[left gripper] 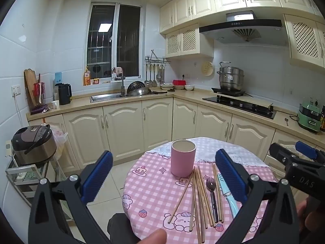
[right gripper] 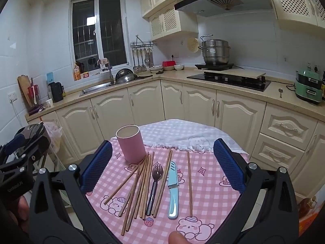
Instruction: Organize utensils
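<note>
Kitchen setting: round table (right gripper: 213, 183) with pink checked cloth. Pink cup (right gripper: 131, 145) stands upright near the far left edge. Wooden chopsticks (right gripper: 140, 185), a dark spork (right gripper: 154, 185) and a blue knife (right gripper: 173, 189) lie toward the near edge. Left gripper (left gripper: 164, 174) and right gripper (right gripper: 162, 166) hover above, both spread wide, holding nothing.

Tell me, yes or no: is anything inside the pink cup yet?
No. The pink cup stands empty while the chopsticks, fork and knife lie on the tablecloth.
</note>
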A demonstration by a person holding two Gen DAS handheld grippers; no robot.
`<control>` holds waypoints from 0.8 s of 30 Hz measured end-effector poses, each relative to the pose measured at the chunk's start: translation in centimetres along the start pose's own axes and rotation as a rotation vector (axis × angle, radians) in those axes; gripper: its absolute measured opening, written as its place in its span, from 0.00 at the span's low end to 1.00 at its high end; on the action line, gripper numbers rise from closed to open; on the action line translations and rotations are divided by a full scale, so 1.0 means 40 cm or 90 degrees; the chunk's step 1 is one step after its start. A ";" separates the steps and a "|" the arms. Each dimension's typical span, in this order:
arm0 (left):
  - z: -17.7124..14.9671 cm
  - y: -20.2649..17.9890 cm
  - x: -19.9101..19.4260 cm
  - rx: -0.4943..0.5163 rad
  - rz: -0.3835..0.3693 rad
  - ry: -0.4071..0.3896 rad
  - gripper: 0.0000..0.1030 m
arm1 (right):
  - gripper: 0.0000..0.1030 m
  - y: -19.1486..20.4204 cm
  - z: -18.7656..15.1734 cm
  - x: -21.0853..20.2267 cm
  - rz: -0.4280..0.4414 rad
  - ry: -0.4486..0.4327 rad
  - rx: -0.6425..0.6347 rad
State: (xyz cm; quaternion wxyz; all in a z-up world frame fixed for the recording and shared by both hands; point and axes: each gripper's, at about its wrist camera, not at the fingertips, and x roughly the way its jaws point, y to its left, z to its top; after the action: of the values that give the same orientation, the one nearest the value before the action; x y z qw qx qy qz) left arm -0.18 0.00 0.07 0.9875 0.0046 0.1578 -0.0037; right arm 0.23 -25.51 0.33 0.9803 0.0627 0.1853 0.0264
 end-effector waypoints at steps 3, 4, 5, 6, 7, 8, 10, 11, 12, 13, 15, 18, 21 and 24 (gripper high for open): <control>-0.001 -0.002 -0.011 -0.002 -0.009 -0.004 0.96 | 0.94 0.000 -0.005 -0.003 0.001 -0.003 0.000; -0.001 -0.004 -0.015 -0.001 -0.010 -0.005 0.96 | 0.94 0.000 -0.003 -0.005 0.002 -0.006 0.002; 0.004 -0.011 0.008 -0.001 -0.007 0.015 0.96 | 0.94 -0.002 -0.005 -0.006 0.002 -0.008 0.003; 0.005 -0.015 0.011 -0.001 -0.008 0.016 0.96 | 0.94 -0.002 -0.004 -0.008 0.002 -0.010 0.003; 0.005 -0.019 0.015 0.000 -0.009 0.017 0.96 | 0.94 -0.004 -0.003 -0.009 0.003 -0.011 0.004; -0.001 -0.004 0.015 -0.007 -0.017 0.018 0.96 | 0.94 -0.005 -0.004 -0.010 0.003 -0.013 0.004; -0.002 -0.003 0.006 -0.011 -0.020 0.009 0.96 | 0.94 -0.004 -0.004 -0.014 0.001 -0.015 0.003; -0.003 -0.003 0.007 -0.013 -0.022 0.010 0.96 | 0.94 -0.004 -0.004 -0.012 0.002 -0.015 0.002; -0.002 -0.002 0.008 -0.014 -0.025 0.010 0.96 | 0.94 -0.003 -0.004 -0.011 0.003 -0.015 0.001; -0.002 -0.002 0.009 -0.015 -0.026 0.010 0.96 | 0.94 -0.002 -0.004 -0.011 0.002 -0.015 0.000; -0.005 -0.005 0.002 -0.014 -0.027 0.006 0.96 | 0.94 -0.001 -0.005 -0.011 0.003 -0.015 -0.001; -0.005 -0.007 0.002 -0.012 -0.026 0.004 0.96 | 0.94 0.001 -0.005 -0.011 0.004 -0.014 -0.003; -0.006 -0.007 0.007 -0.011 -0.025 0.008 0.96 | 0.94 0.002 -0.007 -0.005 0.005 -0.010 -0.005; -0.010 -0.002 0.014 -0.011 -0.024 0.014 0.96 | 0.94 0.004 -0.005 0.002 0.003 -0.008 -0.006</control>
State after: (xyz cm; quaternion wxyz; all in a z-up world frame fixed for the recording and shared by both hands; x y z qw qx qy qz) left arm 0.21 -0.09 -0.49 0.9854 -0.0070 0.1687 -0.0206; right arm 0.25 -25.34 0.14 0.9817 0.0586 0.1789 0.0296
